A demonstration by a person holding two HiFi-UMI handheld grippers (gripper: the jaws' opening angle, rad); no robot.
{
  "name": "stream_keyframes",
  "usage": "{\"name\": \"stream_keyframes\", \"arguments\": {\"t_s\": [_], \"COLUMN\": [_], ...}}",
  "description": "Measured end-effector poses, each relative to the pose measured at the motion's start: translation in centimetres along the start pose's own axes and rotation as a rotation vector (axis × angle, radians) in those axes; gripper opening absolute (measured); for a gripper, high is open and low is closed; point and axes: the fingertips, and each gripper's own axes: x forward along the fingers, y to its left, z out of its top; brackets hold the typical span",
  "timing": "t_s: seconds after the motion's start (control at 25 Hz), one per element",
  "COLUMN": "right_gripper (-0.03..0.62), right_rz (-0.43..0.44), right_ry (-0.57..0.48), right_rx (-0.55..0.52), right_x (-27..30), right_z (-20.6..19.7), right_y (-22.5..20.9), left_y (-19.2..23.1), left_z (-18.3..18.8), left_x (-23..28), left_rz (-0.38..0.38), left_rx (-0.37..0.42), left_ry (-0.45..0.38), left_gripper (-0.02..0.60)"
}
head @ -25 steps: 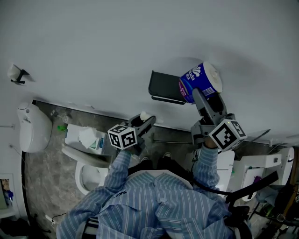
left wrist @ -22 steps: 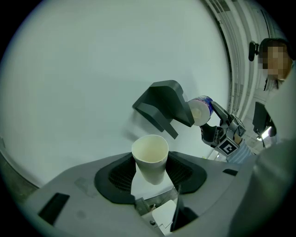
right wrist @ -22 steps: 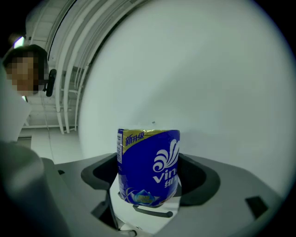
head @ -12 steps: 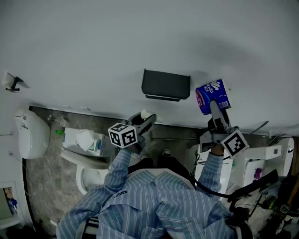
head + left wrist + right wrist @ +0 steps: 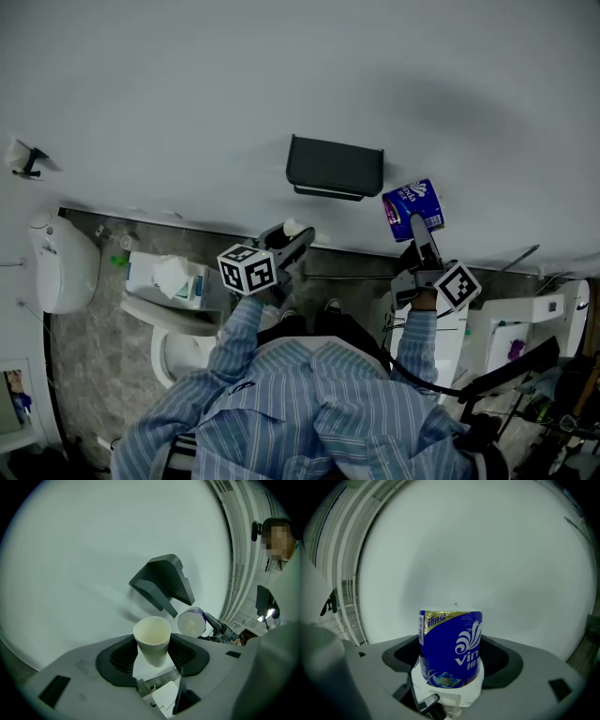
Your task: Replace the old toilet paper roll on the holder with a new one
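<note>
The dark grey holder (image 5: 335,167) hangs on the white wall and shows from below in the left gripper view (image 5: 164,581). My left gripper (image 5: 298,240) is shut on a white cardboard tube (image 5: 292,227), held below and left of the holder; the tube's open end (image 5: 153,639) points toward the wall. My right gripper (image 5: 415,225) is shut on a new roll in a blue wrapper (image 5: 412,202), just below the holder's right corner. The roll stands upright between the jaws (image 5: 451,646). Its white end (image 5: 191,622) shows in the left gripper view.
A toilet (image 5: 178,342) with a tissue box (image 5: 169,279) on it stands at lower left. A white rounded bin (image 5: 61,258) sits further left, below a wall hook (image 5: 23,157). White equipment (image 5: 525,328) crowds the lower right.
My right gripper has sunk with the blue roll from the holder's right edge to below its right corner, and has rolled so the roll's white end faces away. The left gripper has stayed put.
</note>
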Motion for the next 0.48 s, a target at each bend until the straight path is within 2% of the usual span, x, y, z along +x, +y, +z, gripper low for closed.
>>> {"name": "stream_keyframes", "arguments": {"t_s": [0.24, 0.4, 0.48], "right_gripper": [0.394, 0.394, 0.394], "right_rz": [0.028, 0.043, 0.049], "right_ry": [0.027, 0.010, 0.002], "right_rx": [0.157, 0.307, 0.347], "right_x": [1.8, 2.7, 2.8], "right_z": [-2.8, -3.6, -3.7], "right_y": [-1.2, -2.3, -2.7], "left_y": [0.2, 0.7, 0.9], "left_z": [0.2, 0.4, 0.4], "left_x": [-1.1, -2.0, -2.5], "left_rz": [0.018, 0.044, 0.054], "left_rx": [0.000, -0.004, -0.004], "left_ry": [-0.015, -0.030, -0.037], "left_gripper": [0.201, 0.200, 0.199]}}
